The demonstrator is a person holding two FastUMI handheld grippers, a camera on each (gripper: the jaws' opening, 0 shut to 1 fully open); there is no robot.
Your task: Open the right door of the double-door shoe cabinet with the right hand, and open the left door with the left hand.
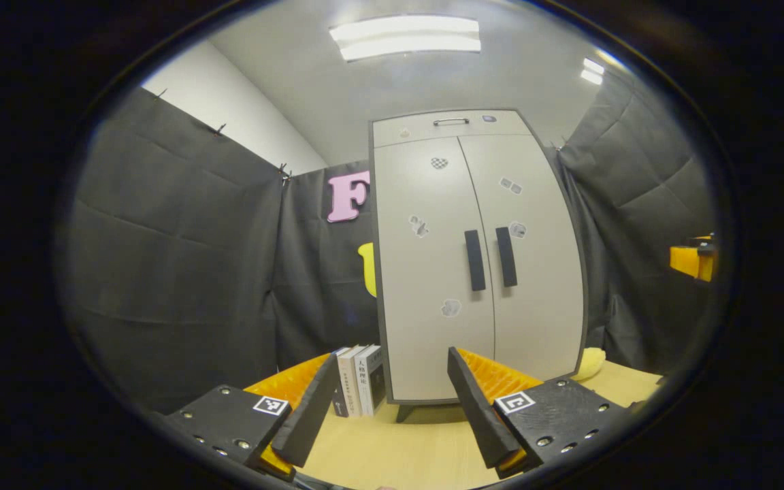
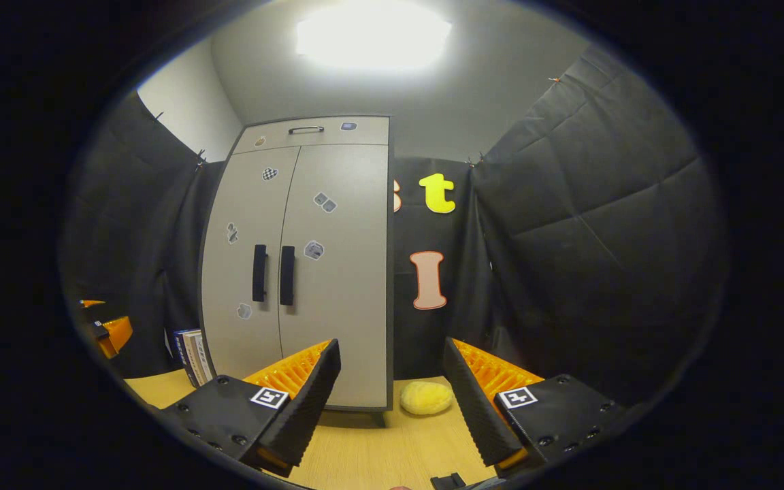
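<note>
From the left gripper view I see the cabinet (image 1: 477,258) standing at the back edge of the table (image 1: 392,449), with a row of books (image 1: 359,381) upright against its left side. The right gripper view gives me what sits past the cabinet's other side: a yellow sponge (image 2: 426,397) on the table near its right bottom corner; in the left gripper view only a sliver of it peeps out there.

The cabinet is pale grey with a dark frame, tall and upright, its long axis vertical, its front facing me. Both doors are closed, the seam running straight down the middle. Two dark bar handles, the left handle (image 1: 474,260) and right handle (image 1: 506,256), stand vertically on either side of that seam, just beside each other. A drawer (image 1: 450,126) with a thin metal pull tops it, and small stickers dot the doors.

My left gripper (image 1: 392,408) has its fingers wide apart, holding nothing, well short of the cabinet. My right gripper (image 2: 392,401) is likewise spread and empty, aimed right of the cabinet towards the sponge.
</note>
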